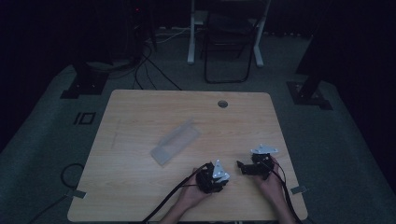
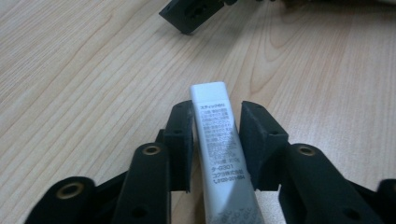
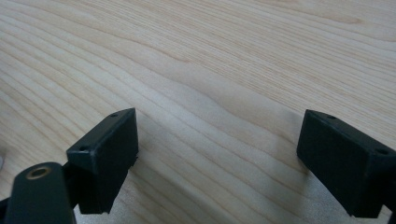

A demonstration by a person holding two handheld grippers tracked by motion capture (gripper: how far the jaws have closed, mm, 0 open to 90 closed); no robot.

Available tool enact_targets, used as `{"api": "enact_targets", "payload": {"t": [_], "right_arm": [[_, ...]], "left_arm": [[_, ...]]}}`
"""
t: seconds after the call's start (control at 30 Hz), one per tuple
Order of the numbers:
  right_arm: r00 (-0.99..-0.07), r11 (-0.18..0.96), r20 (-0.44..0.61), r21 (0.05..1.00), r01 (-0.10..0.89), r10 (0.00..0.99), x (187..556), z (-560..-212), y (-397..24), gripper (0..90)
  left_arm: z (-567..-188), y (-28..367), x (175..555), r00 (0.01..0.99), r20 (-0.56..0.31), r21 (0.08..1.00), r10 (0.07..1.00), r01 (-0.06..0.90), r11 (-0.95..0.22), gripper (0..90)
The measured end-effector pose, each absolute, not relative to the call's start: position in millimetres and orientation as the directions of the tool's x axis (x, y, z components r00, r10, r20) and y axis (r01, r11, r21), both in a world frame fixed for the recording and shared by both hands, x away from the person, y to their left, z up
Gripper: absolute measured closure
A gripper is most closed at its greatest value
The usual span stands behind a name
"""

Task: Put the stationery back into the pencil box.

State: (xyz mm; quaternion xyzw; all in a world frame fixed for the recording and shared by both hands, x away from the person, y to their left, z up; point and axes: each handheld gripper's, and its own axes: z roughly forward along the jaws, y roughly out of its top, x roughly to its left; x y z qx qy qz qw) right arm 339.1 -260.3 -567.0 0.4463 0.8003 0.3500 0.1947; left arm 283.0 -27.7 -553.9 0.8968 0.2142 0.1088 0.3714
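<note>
A person's two hands work at a light wood-grain bench (image 1: 140, 186) in a dim room, each holding a black two-jaw hand-held gripper. The left hand-held gripper (image 2: 215, 135), seen from above at the bench's near edge (image 1: 212, 179), has its jaws drawn in against a slim white tube with small black printed text (image 2: 217, 144); the tube runs lengthwise between the two pads, its flat square end jutting a little past them, and it looks gripped, though the contact on the right pad is not fully clear. Just ahead of that gripper, a black block of the other tool shows at the top of the left gripper view. The right hand-held gripper (image 3: 217, 163) stands wide open, with bare wood between its pads and nothing held; from above it sits just to the right of the left one (image 1: 254, 167), the two near each other but apart. Farther out from both grippers, toward the middle of the bench, lies a clear rectangular plastic box (image 1: 176, 141), set at a slant. A round cable hole (image 1: 222, 103) marks the far edge. Beyond the bench stands a dark folding chair (image 1: 226, 42) on the grey floor.
</note>
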Motion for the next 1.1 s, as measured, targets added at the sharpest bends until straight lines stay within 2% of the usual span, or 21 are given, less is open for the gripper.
{"api": "enact_targets", "payload": {"t": [0.1, 1.1], "right_arm": [[-0.526, 0.356, 0.001, 0.734, 0.578, 0.851, 339.1, -567.0, -260.3, 12.6], [-0.528, 0.358, 0.001, 0.734, 0.578, 0.849, 338.8, -567.0, -260.2, 12.6]], "left_arm": [[-554.2, -27.8, 283.4, 0.886, 0.04, 0.712, 0.462, 0.299, -0.635, 70.1], [-553.6, -26.6, 286.2, 0.887, 0.031, 0.706, 0.46, 0.306, -0.639, 70.6]]}}
